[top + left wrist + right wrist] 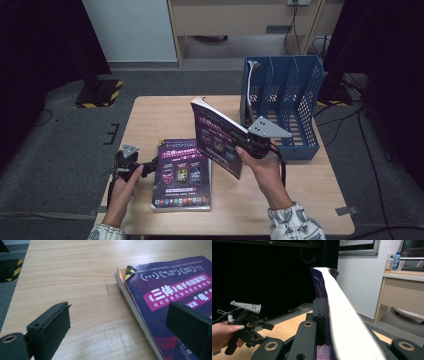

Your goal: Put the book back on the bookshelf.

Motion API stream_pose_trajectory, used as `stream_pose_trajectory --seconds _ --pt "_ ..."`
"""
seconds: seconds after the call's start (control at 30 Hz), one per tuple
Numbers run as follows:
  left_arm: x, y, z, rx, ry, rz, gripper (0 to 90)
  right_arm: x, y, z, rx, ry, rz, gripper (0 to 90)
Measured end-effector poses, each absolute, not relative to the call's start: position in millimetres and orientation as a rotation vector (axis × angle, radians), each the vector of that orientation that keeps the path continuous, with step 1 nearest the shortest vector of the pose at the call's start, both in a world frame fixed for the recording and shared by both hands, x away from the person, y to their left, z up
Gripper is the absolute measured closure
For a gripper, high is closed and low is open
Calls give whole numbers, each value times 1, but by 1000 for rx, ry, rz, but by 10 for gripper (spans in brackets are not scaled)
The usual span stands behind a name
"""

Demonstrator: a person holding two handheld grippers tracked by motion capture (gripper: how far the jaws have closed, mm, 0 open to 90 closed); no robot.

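The right gripper (252,141) clamps the lifted book (220,137) by its edge — floppy, fairly light — left gripper (150,165) gapes wide.

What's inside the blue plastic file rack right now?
The blue plastic mesh file rack holds one thin upright book or booklet in its leftmost slot. The other slots look empty. The raised purple paperback book in the right gripper covers the rack's lower left corner.

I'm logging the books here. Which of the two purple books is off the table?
The one clamped in the right gripper, the raised book, tilted in the air near the blue rack. The other book lies flat on the table.
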State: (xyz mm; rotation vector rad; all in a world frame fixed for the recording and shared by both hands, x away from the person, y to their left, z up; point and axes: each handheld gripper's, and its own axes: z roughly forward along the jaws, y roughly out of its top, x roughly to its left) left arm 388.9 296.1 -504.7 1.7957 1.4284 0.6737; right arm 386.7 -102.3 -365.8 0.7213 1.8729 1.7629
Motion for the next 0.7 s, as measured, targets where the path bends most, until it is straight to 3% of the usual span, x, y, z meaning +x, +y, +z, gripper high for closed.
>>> stream_pose_trajectory --seconds 0.7 --pt "388 300 -506 1813 1444 674 47 375 -132 -364 716 1867 1740 824"
